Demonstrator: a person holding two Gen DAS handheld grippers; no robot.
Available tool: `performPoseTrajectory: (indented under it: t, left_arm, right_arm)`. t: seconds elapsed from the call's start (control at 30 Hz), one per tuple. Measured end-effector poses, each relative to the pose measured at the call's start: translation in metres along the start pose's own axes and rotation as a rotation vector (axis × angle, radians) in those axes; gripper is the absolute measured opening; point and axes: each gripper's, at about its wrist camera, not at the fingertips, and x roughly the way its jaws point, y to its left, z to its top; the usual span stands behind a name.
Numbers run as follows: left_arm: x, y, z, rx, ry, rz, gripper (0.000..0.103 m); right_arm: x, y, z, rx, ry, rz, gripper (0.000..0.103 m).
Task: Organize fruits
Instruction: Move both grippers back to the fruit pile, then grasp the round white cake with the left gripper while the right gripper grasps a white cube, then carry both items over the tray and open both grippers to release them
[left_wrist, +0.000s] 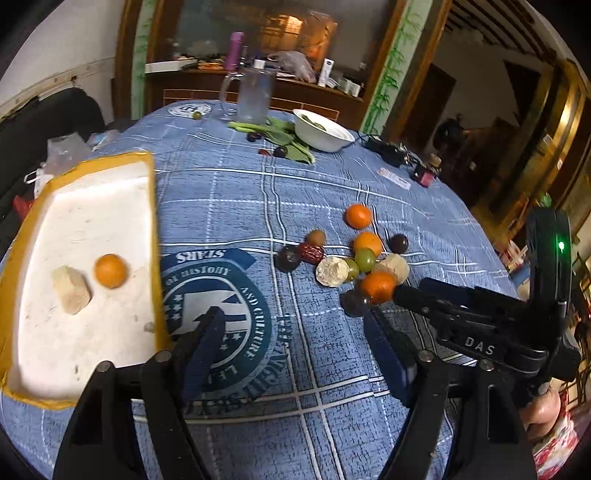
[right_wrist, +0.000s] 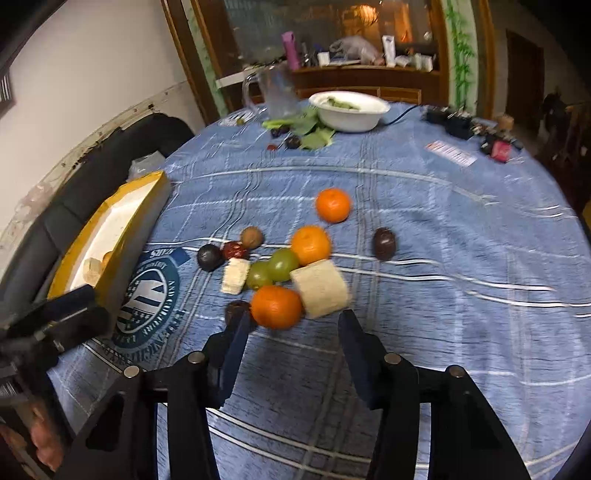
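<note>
On the round table with its blue checked cloth (right_wrist: 443, 229), the fruits lie in a loose heap near the middle: three mandarins, two green grapes (right_wrist: 275, 271), a red date (right_wrist: 235, 250), a few dark plums and two pale cut chunks. The right gripper (right_wrist: 291, 325) hangs over the near edge of that heap with its jaws parted and nothing between them; the nearest mandarin (right_wrist: 276, 306) sits just ahead of the fingertips, roughly in line with the gap, with a pale cylindrical chunk (right_wrist: 320, 288) touching it on the right and a dark plum (right_wrist: 236, 310) partly hidden behind the left finger. The left gripper (left_wrist: 295, 321) is over bare cloth above the printed emblem (left_wrist: 221, 306), jaws spread and empty, the heap well ahead to its right. To its left stands the yellow-rimmed white tray (left_wrist: 92, 206), already holding one mandarin (left_wrist: 110, 270) and one pale chunk (left_wrist: 71, 290), set apart from each other. Far across the table are a white bowl (right_wrist: 349, 107), some green leaves and a glass mug (left_wrist: 255, 94)
</note>
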Motion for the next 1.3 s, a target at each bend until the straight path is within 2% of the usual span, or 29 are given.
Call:
performPoseTrajectory:
  t: [0.13,0.3,0.47,0.5,0.53,0.67,0.73,0.83,0.93,1.0,1.07,1.13,1.17,1.2,1.23,1.3]
  left_arm:
    - [0.014,0.005,0.006,-0.008,0.022,-0.006,0.067]
    - [0.04,0.003,0.014,-0.032,0.073,-0.06,0.047]
    - [0.064,-0.006,0.021,-0.047,0.101,-0.118,0.047]
    - [0.069,-0.008,0.024,-0.049,0.104,-0.127,0.047]
    - [0.073,-0.009,0.026,-0.049,0.107,-0.133,0.047]
    - [0.095,-0.014,0.032,-0.049,0.137,-0.147,0.046]
    - [0.106,-0.011,0.031,-0.063,0.156,-0.159,0.042]
    - [0.107,-0.015,0.032,-0.044,0.144,-0.168,0.04]
    - [0.108,-0.019,0.031,-0.019,0.135,-0.167,0.04]
    - [0.109,-0.023,0.031,-0.003,0.132,-0.16,0.041]
    - [0.109,-0.023,0.031,0.002,0.133,-0.162,0.041]
    - [0.11,-0.022,0.031,0.002,0.135,-0.168,0.041]
    - [0.109,-0.023,0.031,0.006,0.135,-0.169,0.039]
    - [0.109,-0.023,0.03,0.009,0.136,-0.177,0.031]
    - [0.108,-0.025,0.029,0.011,0.139,-0.192,0.031]
    - [0.104,-0.029,0.026,0.04,0.13,-0.161,0.031]
  right_arm:
    - [0.009,-0.001,0.006,0.009,-0.021,-0.052,0.054]
    - [0.02,-0.014,0.017,0.06,-0.017,-0.011,0.054]
    - [0.025,-0.021,0.022,0.077,-0.024,0.027,0.052]
    - [0.024,-0.024,0.021,0.083,-0.023,0.038,0.048]
    - [0.024,-0.027,0.021,0.089,-0.021,0.042,0.039]
    - [0.019,-0.043,0.016,0.145,-0.015,0.085,0.039]
    - [0.013,-0.046,0.017,0.149,-0.03,0.066,0.039]
    - [0.009,-0.046,0.019,0.135,-0.042,0.031,0.039]
    - [0.017,-0.045,0.019,0.136,-0.015,0.084,0.041]
    - [0.027,-0.041,0.019,0.122,0.016,0.074,0.042]
    - [0.031,-0.041,0.019,0.122,-0.002,0.053,0.043]
    - [0.034,-0.048,0.019,0.166,0.009,0.087,0.043]
    - [0.036,-0.051,0.019,0.188,0.016,0.106,0.043]
    - [0.036,-0.054,0.019,0.204,0.019,0.126,0.039]
    - [0.036,-0.055,0.018,0.216,0.02,0.148,0.036]
    - [0.033,-0.054,0.017,0.216,0.022,0.134,0.036]
